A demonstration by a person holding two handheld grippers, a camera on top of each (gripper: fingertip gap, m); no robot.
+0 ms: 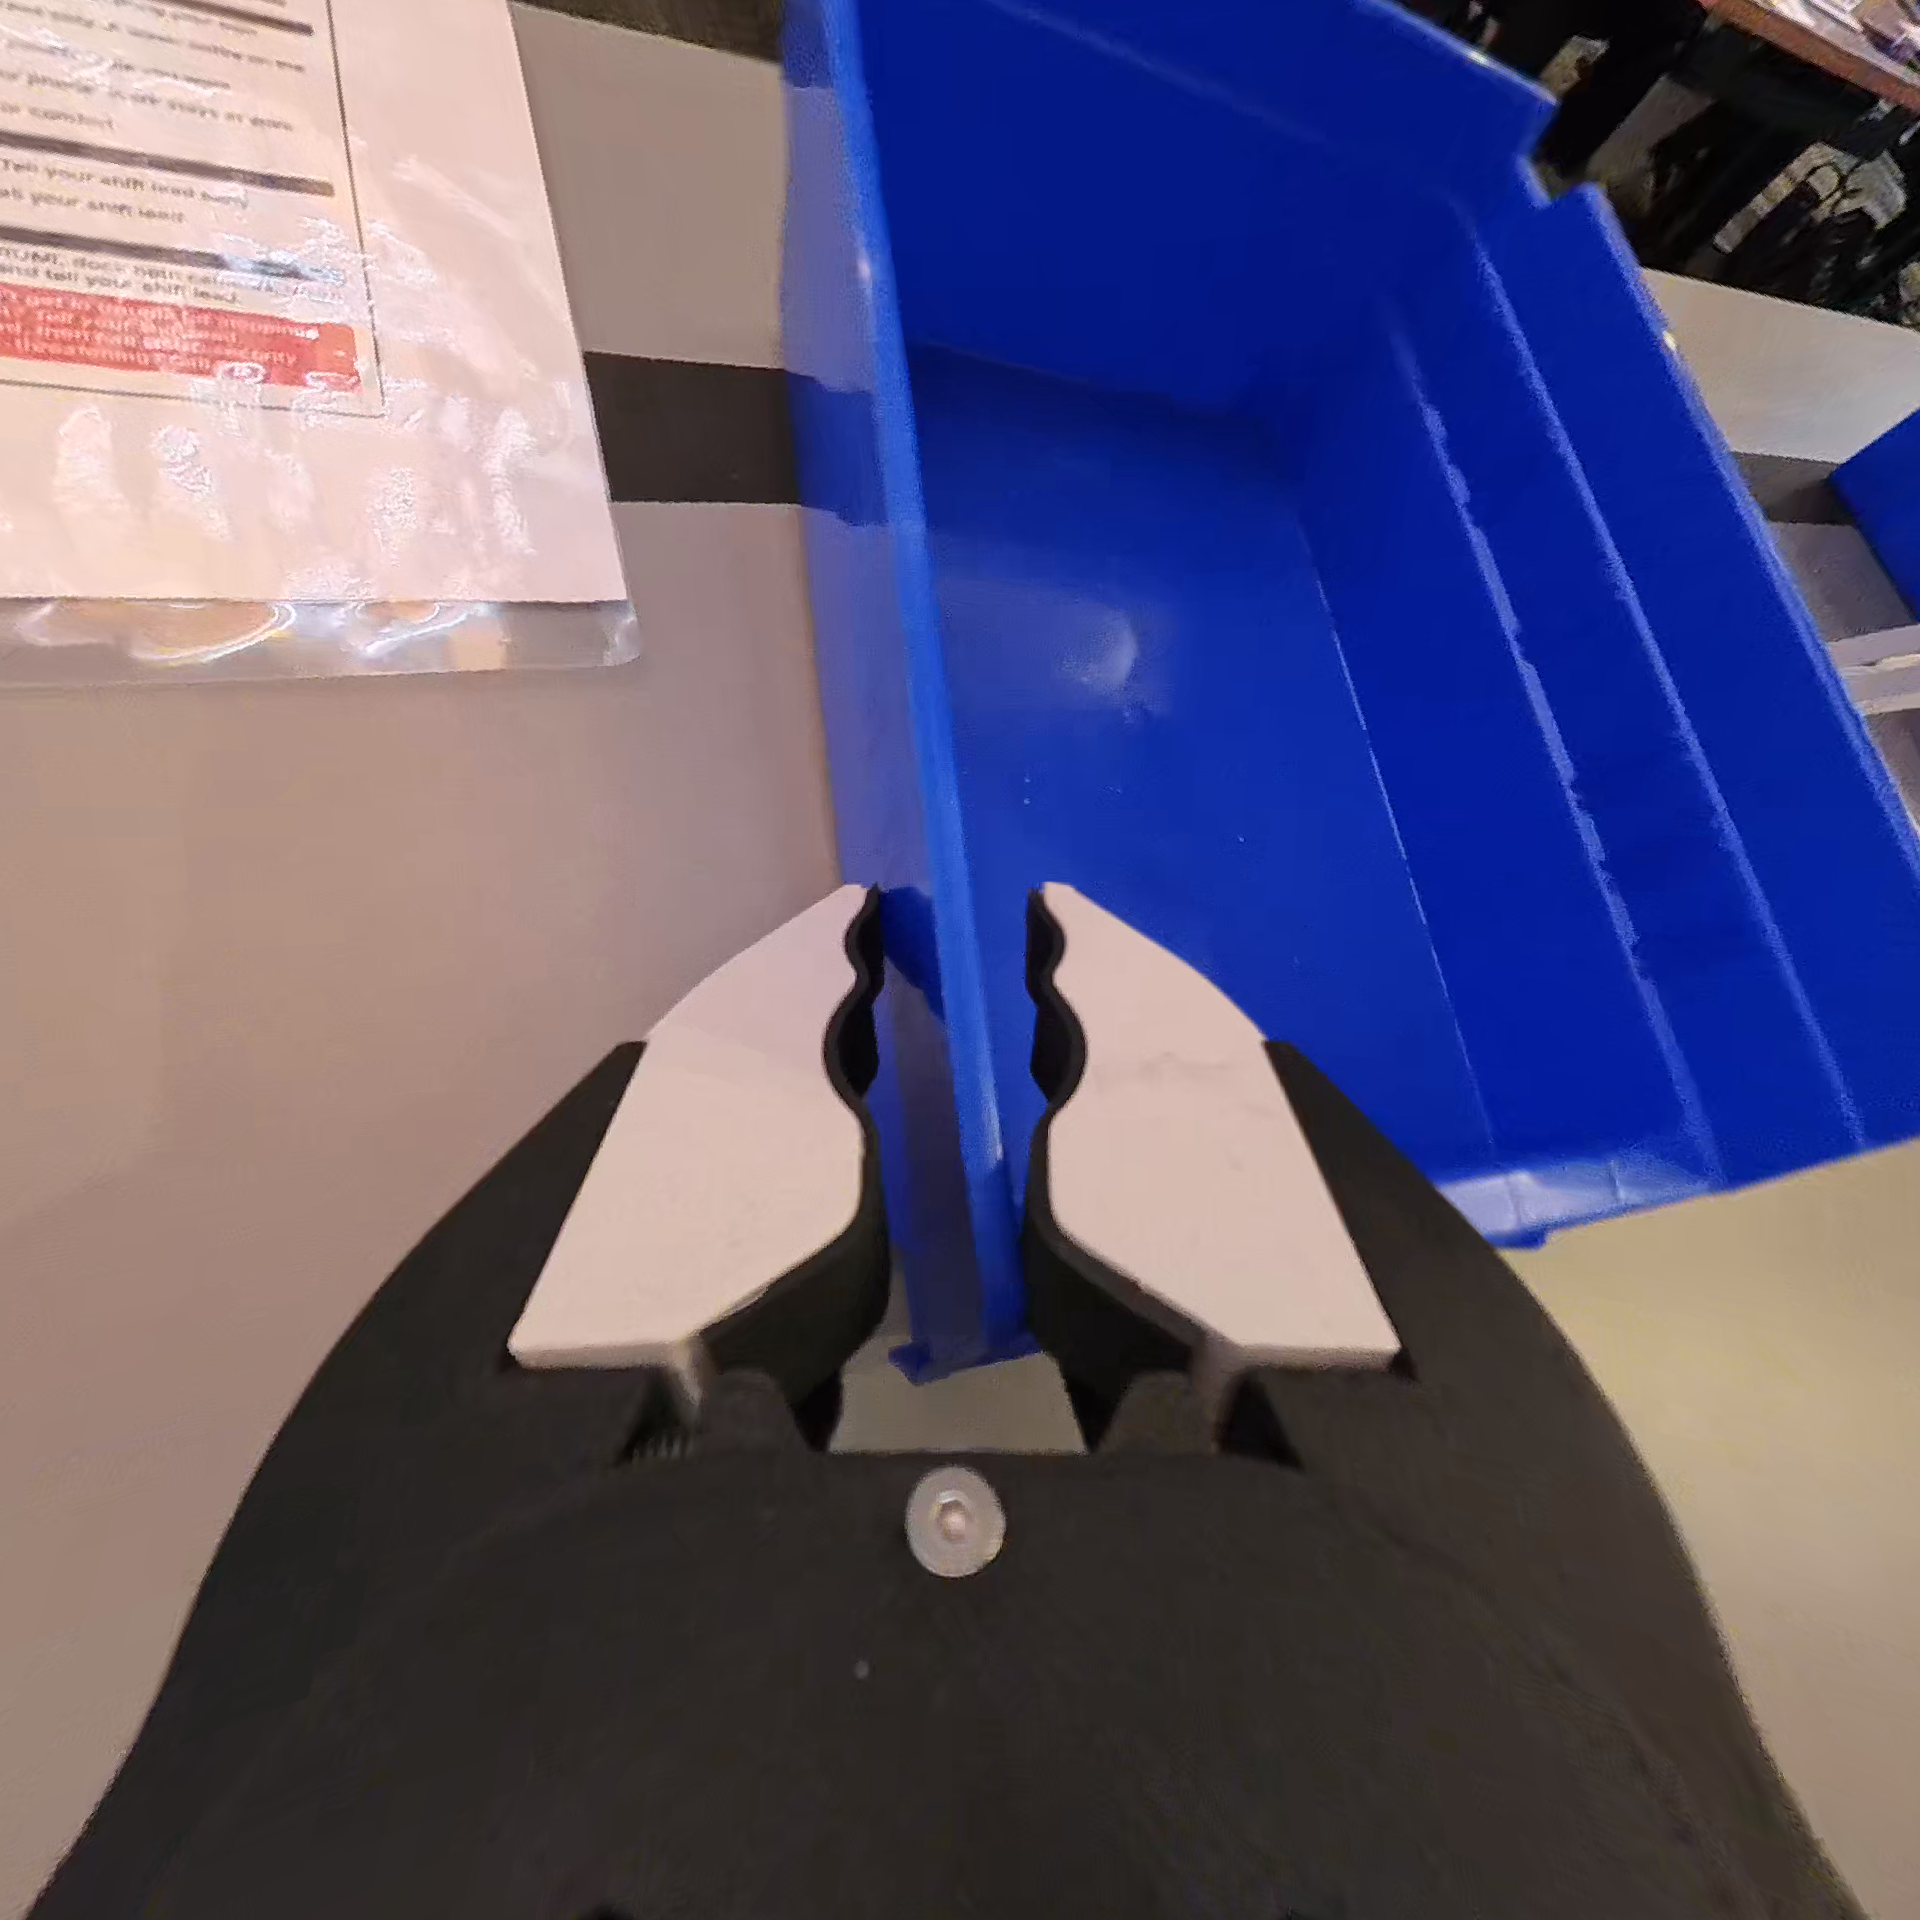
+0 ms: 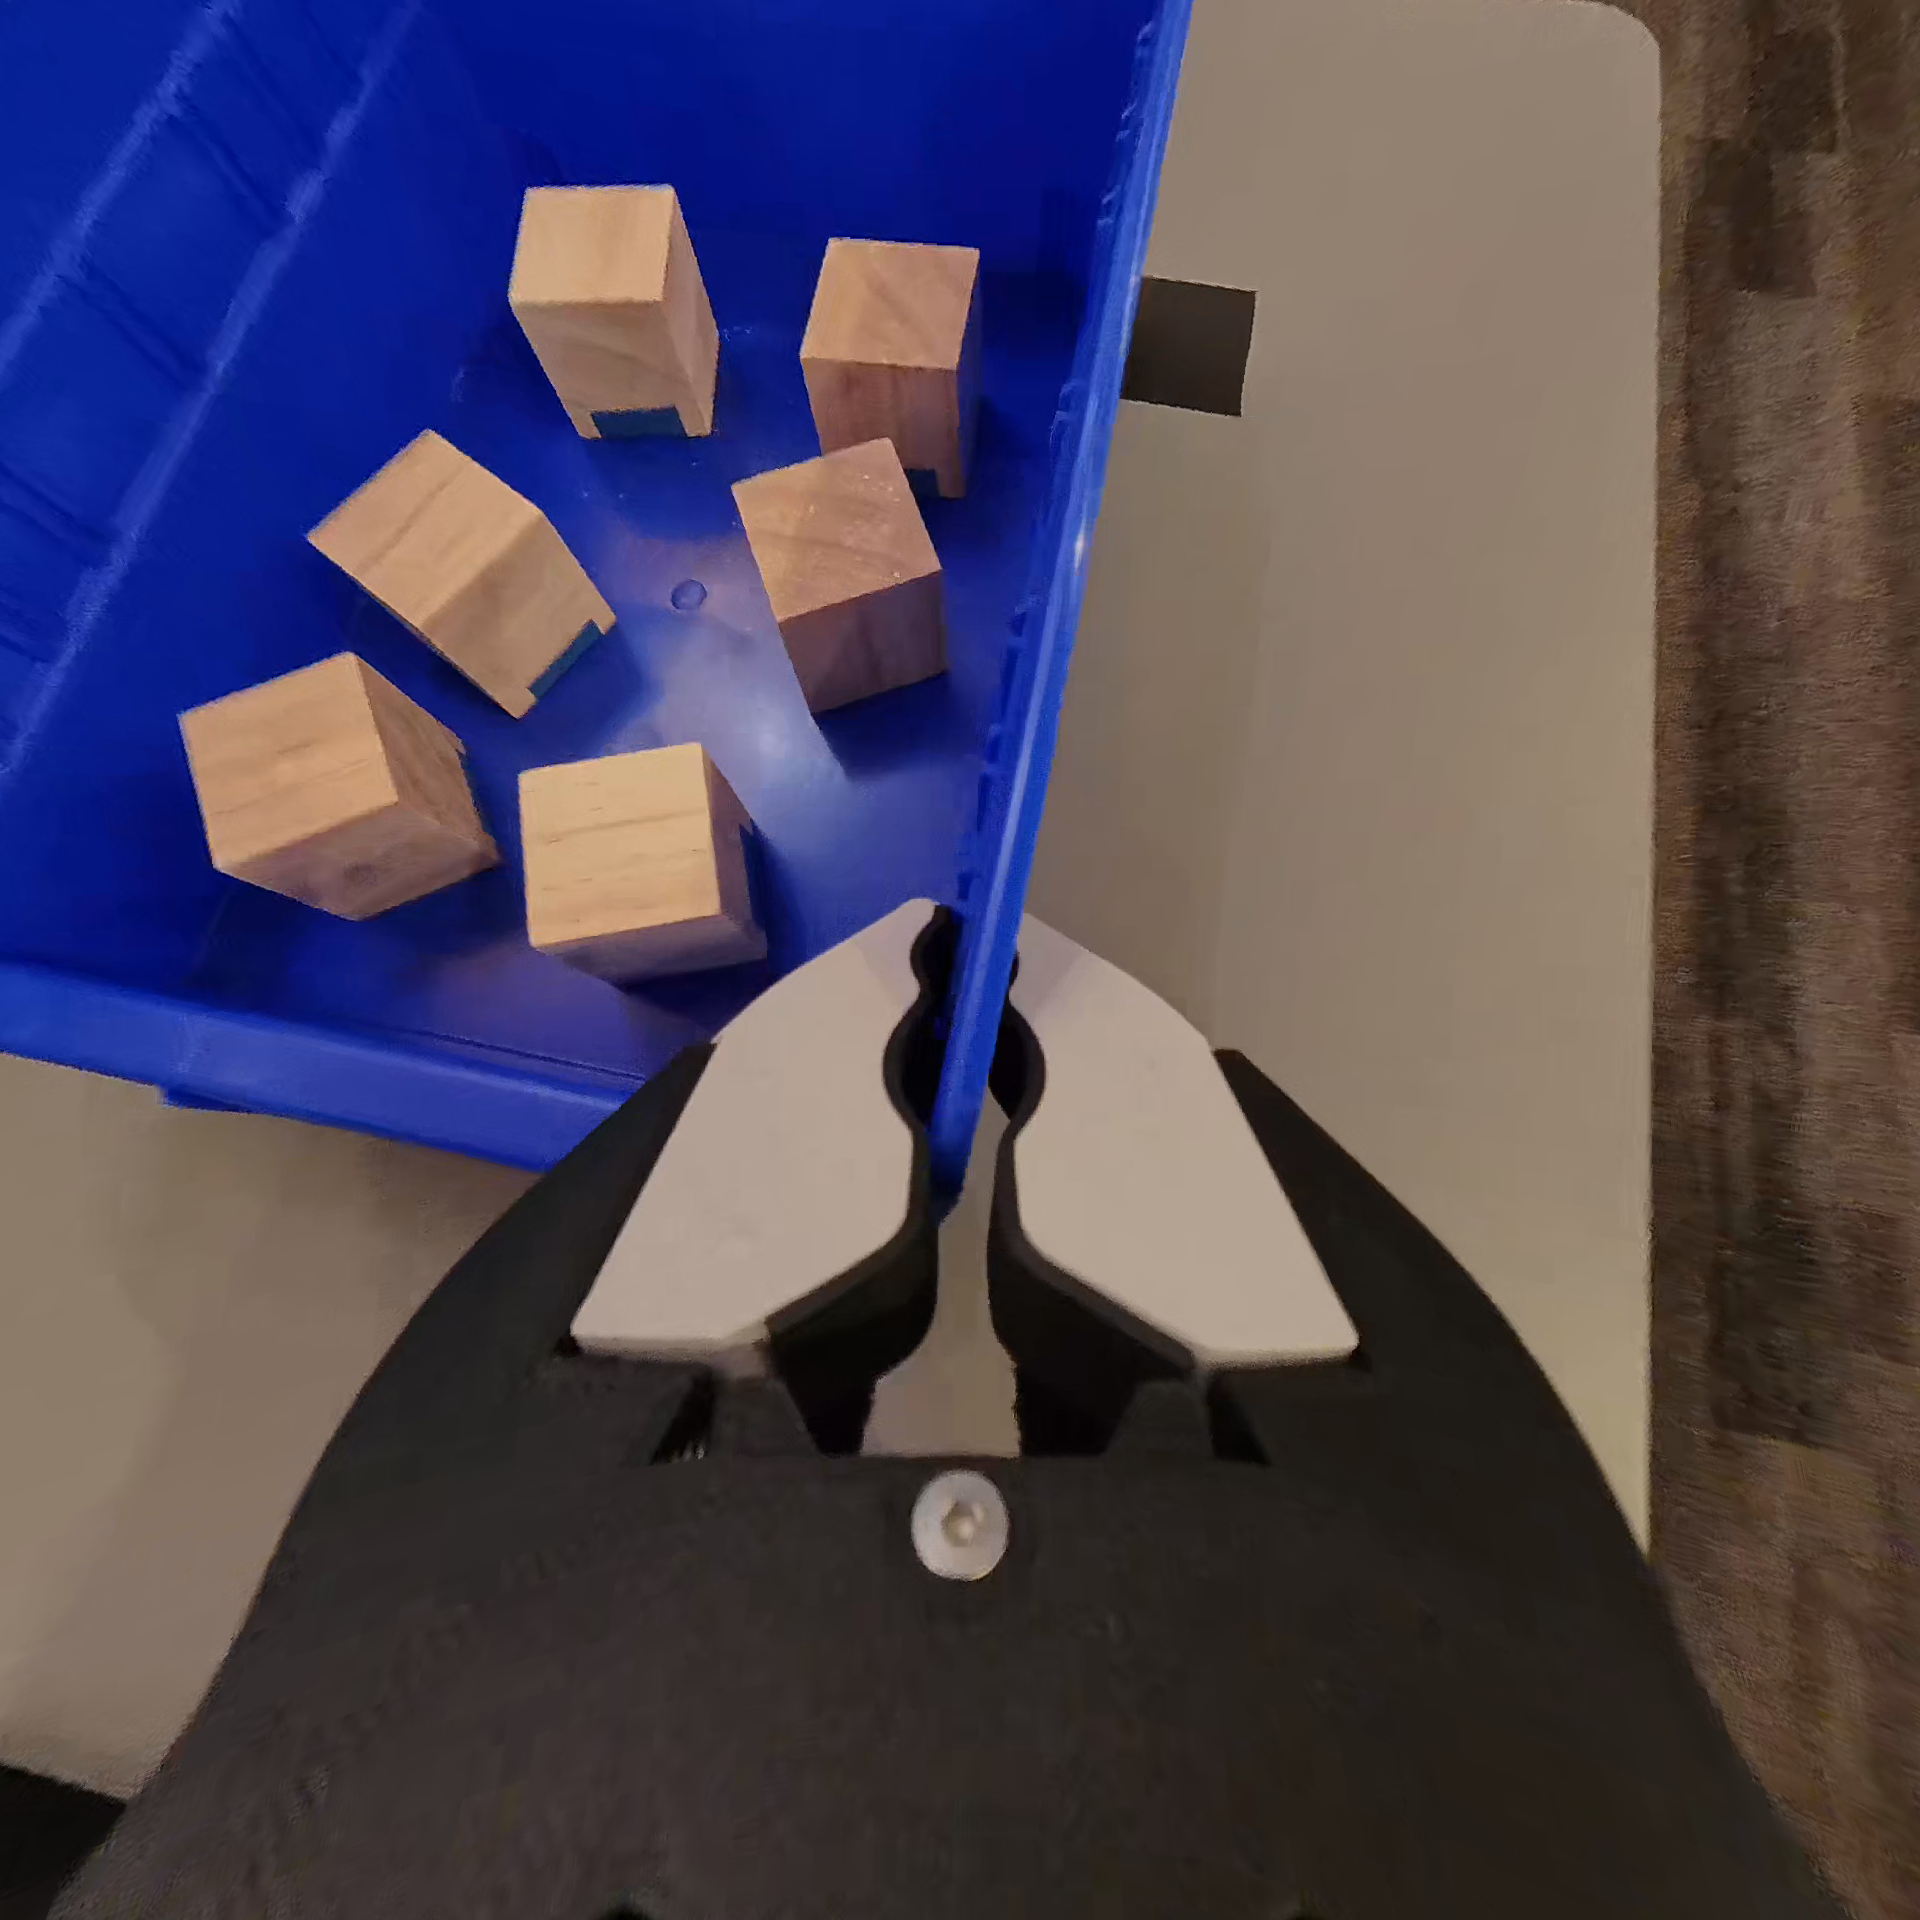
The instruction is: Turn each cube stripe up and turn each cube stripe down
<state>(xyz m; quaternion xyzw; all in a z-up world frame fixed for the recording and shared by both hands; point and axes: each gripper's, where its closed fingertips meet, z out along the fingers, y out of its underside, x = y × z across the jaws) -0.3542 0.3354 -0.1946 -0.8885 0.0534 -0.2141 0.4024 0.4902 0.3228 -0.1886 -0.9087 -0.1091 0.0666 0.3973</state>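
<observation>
In the right wrist view several wooden cubes (image 2: 613,842) stand in a blue bin (image 2: 312,1039). Two of them show a blue stripe low on a side, one at the back (image 2: 632,421) and one in the middle (image 2: 566,660). My right gripper (image 2: 971,925) is shut on this bin's right wall (image 2: 1081,520) near its front corner. In the left wrist view my left gripper (image 1: 956,894) straddles the left wall (image 1: 894,623) of an empty blue bin (image 1: 1558,520). Its jaws are narrow but a gap shows beside the right pad (image 1: 1049,987), so it is open.
A laminated paper sheet (image 1: 208,312) lies on the grey table left of the empty bin, with a black tape strip (image 1: 686,426) beside it. Part of another blue bin (image 1: 1881,488) shows at the right. The table's right edge meets brown carpet (image 2: 1787,727). Black tape (image 2: 1190,343) sits by the bin.
</observation>
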